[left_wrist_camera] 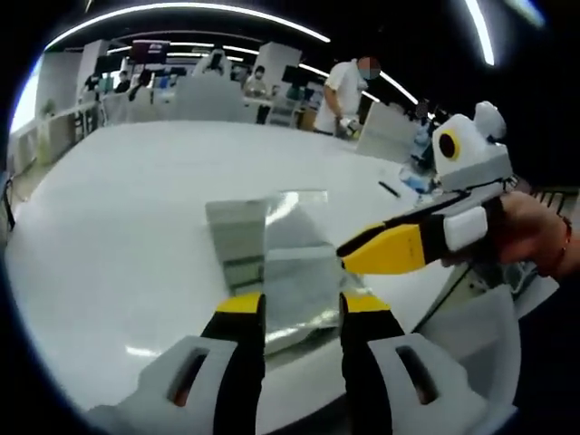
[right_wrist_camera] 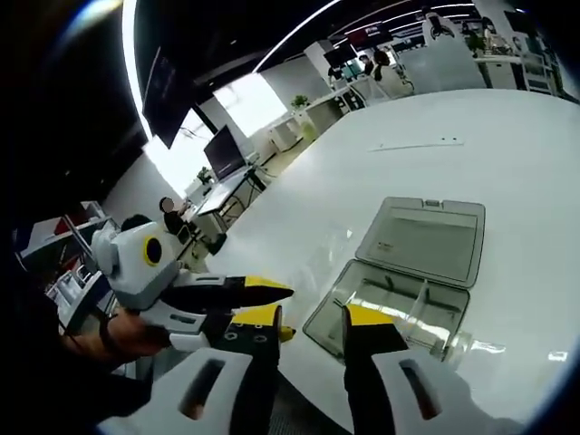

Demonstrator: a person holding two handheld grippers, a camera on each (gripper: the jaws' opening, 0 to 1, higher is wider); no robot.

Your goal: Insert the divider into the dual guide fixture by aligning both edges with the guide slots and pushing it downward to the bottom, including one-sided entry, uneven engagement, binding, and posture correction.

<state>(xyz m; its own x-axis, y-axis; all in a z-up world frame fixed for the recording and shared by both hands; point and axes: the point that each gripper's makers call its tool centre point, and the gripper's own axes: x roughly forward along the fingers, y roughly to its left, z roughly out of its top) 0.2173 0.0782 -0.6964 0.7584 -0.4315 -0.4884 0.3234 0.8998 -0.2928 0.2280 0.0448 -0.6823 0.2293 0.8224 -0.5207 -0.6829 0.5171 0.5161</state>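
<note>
Bright ceiling strips, table glare, edges warped.

Open case (right_wrist_camera: 403, 281) on table (right_wrist_camera: 381, 172), lid (right_wrist_camera: 421, 240) behind tray (right_wrist_camera: 385, 313), near table's edge

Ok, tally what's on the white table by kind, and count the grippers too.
Grippers: 2, left gripper and right gripper
Clear hinged box, lid open: 1
Thin strip farther back: 1
Total: 4

Both grippers (left_wrist_camera: 302, 308) (right_wrist_camera: 313, 322) have black fingers with yellow tips and pale grey mounts. The hand (left_wrist_camera: 535, 231) wears a reddish wristband.
</note>
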